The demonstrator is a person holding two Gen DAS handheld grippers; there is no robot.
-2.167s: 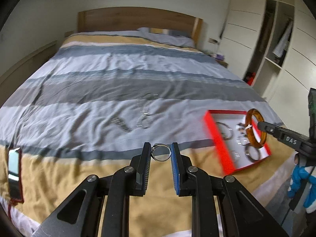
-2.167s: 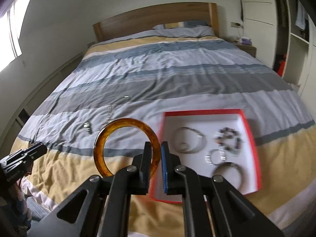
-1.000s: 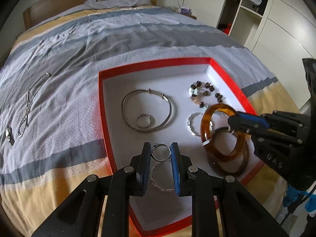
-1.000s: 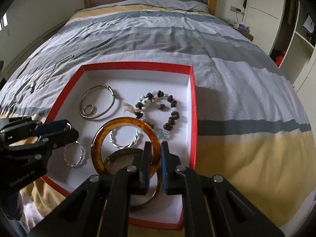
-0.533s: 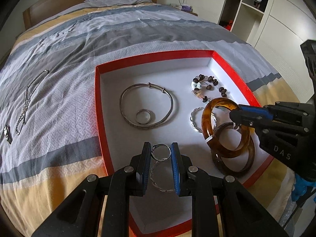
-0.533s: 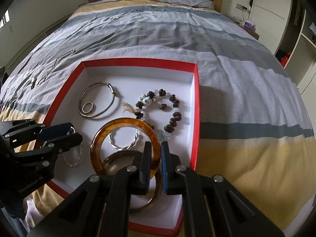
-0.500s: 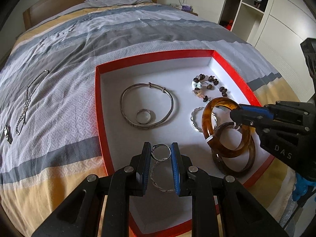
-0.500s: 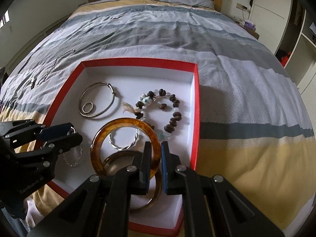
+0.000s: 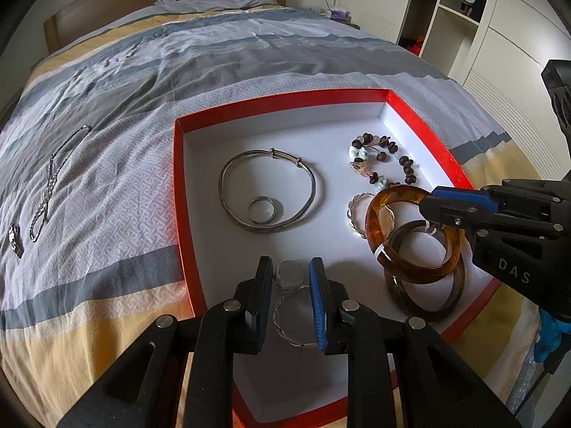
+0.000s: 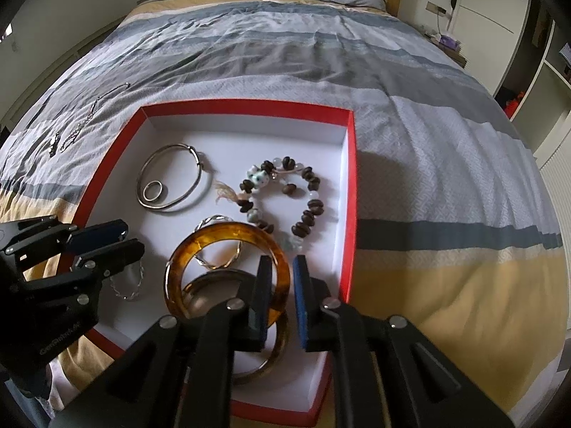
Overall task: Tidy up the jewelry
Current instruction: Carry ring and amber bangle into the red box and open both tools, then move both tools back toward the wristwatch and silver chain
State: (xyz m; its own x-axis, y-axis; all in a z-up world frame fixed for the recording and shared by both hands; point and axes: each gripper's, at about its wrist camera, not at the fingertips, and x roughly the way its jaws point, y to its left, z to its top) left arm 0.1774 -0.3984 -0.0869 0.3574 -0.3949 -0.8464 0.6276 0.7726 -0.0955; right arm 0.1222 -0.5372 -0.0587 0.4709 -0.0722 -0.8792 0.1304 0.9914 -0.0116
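On a striped bed (image 9: 150, 71), a silver chain (image 9: 50, 178) lies left of a red-rimmed box (image 9: 180, 192). Inside the box, the left claw (image 9: 292, 278), jaws narrowly parted, appears to hold a thin silver ring (image 9: 289, 271), blurred between the pads. A silver bangle (image 9: 267, 190) and a beaded bracelet (image 10: 285, 196) rest farther in. At right, the right claw (image 10: 282, 281) has just been opening; the amber bangle (image 10: 225, 235) sits between its loosened jaws, resting on a darker bangle (image 9: 424, 299) on the box floor.
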